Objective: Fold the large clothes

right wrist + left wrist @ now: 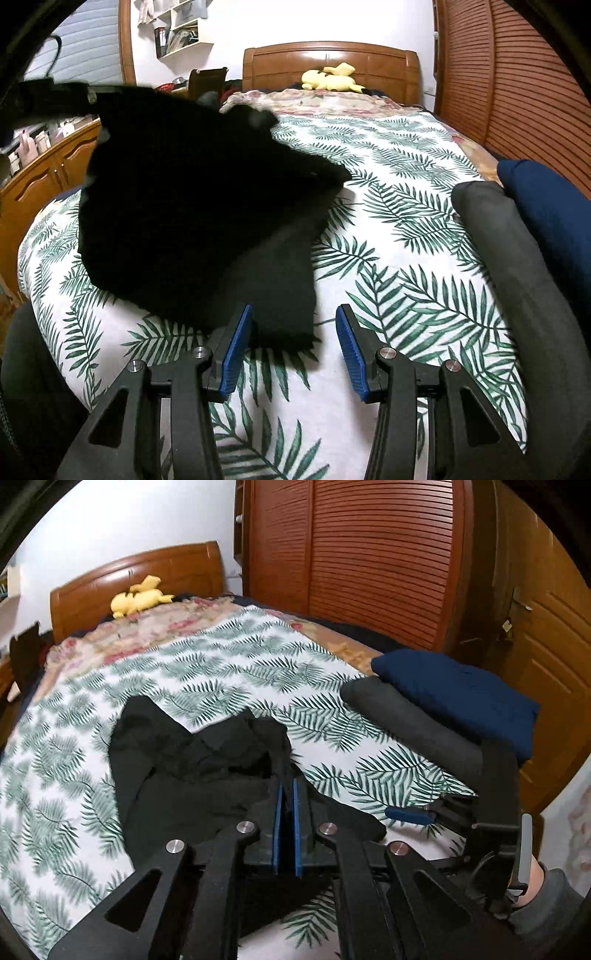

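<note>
A black garment (192, 768) lies crumpled on the leaf-print bedsheet (221, 664). My left gripper (288, 794) is shut on a fold of it, with cloth pinched between the blue pads. In the right wrist view the black garment (192, 221) hangs lifted at its upper left corner, where the left gripper (88, 96) holds it. Its lower corner rests on the sheet (406, 240). My right gripper (294, 309) stands open just before that lower corner, its pads touching nothing. The right gripper (410, 814) also shows low at the right of the left wrist view.
A folded dark grey garment (417, 723) and a folded navy one (458, 698) lie stacked at the bed's right edge. A yellow plush toy (332, 81) sits by the wooden headboard (332, 59). A louvred wardrobe (369, 554) stands to the right, a low wooden cabinet (40, 177) to the left.
</note>
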`<state>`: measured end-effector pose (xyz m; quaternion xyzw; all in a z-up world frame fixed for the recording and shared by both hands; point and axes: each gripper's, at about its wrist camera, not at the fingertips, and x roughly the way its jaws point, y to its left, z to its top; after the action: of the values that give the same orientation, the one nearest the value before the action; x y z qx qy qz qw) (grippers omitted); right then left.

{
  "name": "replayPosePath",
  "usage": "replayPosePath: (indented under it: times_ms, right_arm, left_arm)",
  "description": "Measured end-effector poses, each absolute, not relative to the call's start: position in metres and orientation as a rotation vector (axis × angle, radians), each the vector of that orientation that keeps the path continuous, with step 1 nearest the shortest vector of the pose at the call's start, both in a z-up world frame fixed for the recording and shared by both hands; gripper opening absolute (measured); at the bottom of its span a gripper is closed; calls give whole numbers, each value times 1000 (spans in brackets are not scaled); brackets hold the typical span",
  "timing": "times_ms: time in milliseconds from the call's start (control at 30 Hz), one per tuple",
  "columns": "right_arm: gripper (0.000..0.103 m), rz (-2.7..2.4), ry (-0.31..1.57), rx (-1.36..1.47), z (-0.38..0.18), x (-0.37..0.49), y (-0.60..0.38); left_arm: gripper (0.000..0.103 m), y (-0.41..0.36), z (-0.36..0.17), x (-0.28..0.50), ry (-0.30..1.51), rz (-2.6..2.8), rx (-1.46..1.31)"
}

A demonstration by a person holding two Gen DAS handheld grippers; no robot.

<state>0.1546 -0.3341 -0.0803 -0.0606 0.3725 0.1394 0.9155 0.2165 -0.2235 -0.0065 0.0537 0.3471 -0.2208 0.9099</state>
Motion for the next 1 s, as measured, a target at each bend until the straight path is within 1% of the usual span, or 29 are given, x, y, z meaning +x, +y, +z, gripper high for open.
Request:
replayPosePath:
  times_ms: [33,100,167,200,233,267,300,367,433,767,1000]
  right_arm:
    - [49,287,766,-125,-81,156,-336]
    - [49,288,764,-128,-81,156,-337]
    - [49,291,762,-128,-80,155,-336]
    - [49,294,760,-127,-80,156,-336]
    - [49,298,757,-126,-79,156,-335]
    - [49,303,752,-125,-77,155,-334]
    - [49,310,746,-124,-75,154,-333]
    - [49,328,728,-120,-70,151,-329]
    - [49,349,709,-106,-65,149,-326]
    - [49,389,625,-80,-40,150,-312]
    - [49,447,546,-54,-22,146,-301]
  left_arm:
    - [4,-223,-7,215,716,-451,119]
    - [10,-226,-5,211,699,-442,130]
    - [22,-224,1,202,670,-443,134]
    - [36,-220,5,197,648,-436,136]
    - [48,-217,9,193,624,-429,135]
    - [55,-214,10,191,608,-424,133]
    - [59,-208,13,186,591,-416,127]
    - [75,-197,15,182,579,-405,109]
    - [78,-183,14,178,573,-389,91]
    - [78,-130,-26,180,638,-310,68]
    - [78,-114,-47,174,659,-291,74]
